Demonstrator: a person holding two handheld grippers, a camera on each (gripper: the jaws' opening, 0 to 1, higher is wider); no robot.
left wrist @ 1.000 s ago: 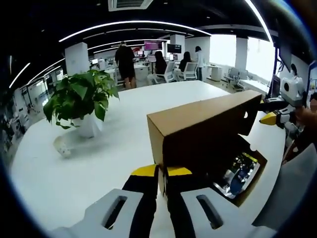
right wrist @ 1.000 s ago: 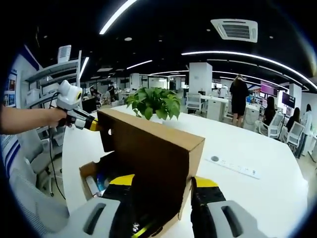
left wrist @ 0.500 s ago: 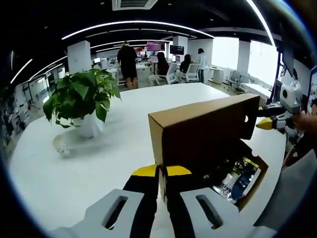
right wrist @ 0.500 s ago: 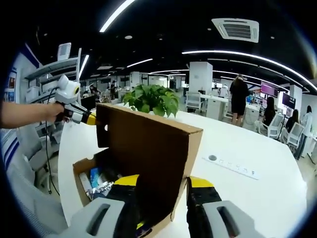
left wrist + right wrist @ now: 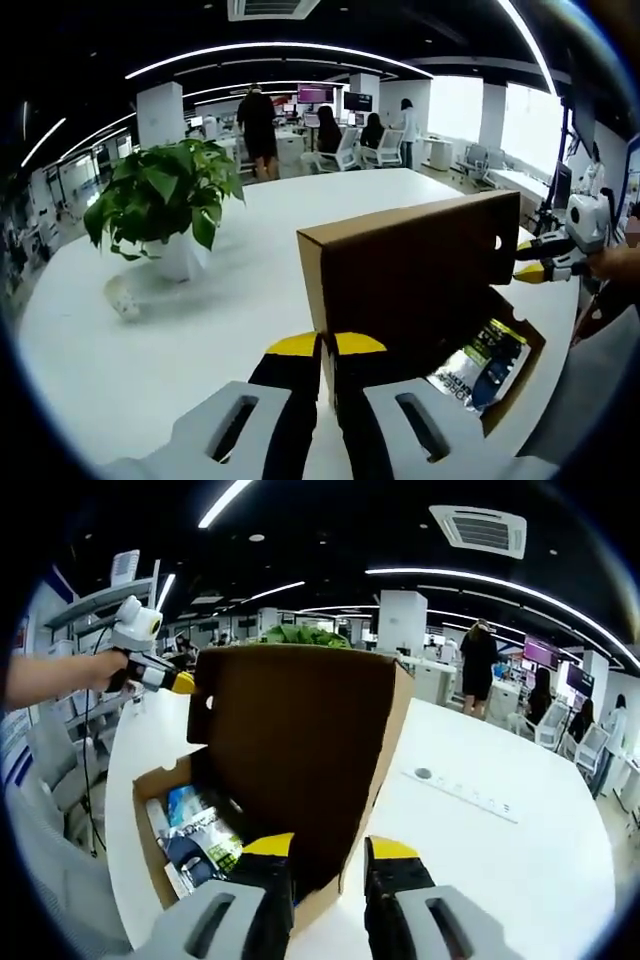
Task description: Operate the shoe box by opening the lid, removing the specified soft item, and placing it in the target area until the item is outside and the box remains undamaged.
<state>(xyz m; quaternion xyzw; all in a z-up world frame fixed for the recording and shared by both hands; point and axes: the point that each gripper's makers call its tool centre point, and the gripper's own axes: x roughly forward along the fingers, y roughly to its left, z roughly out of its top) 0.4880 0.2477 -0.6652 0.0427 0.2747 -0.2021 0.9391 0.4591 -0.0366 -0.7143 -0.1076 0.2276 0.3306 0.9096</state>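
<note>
Raised further than a second ago, the lid (image 5: 300, 750) of the cardboard shoe box (image 5: 160, 825) now stands nearly upright in the right gripper view, its brown inner face turned toward the camera, and more of the box's inside is exposed. In that view the right gripper (image 5: 330, 852) has its yellow-tipped jaws set on either side of the near edge of the lid, one jaw against each face of the cardboard, closed down onto it. In the left gripper view the left gripper (image 5: 327, 347) likewise has its two yellow-tipped jaws pressed close together on the near corner of the lid (image 5: 420, 265), with only the cardboard between them. The same left gripper appears at the upper left of the right gripper view (image 5: 180, 683), a hand (image 5: 95, 670) behind it, its yellow tip at the far corner of the lid. Inside the open box lies a shiny silver and blue soft packet (image 5: 200, 830), resting on the bottom beside a pale strip along the box wall; in the left gripper view the packet (image 5: 480, 355) shows below the raised lid. The box sits on a white table (image 5: 200, 310), with a potted green plant (image 5: 160, 200) standing well apart from it. People stand and sit at desks in the office beyond.
</note>
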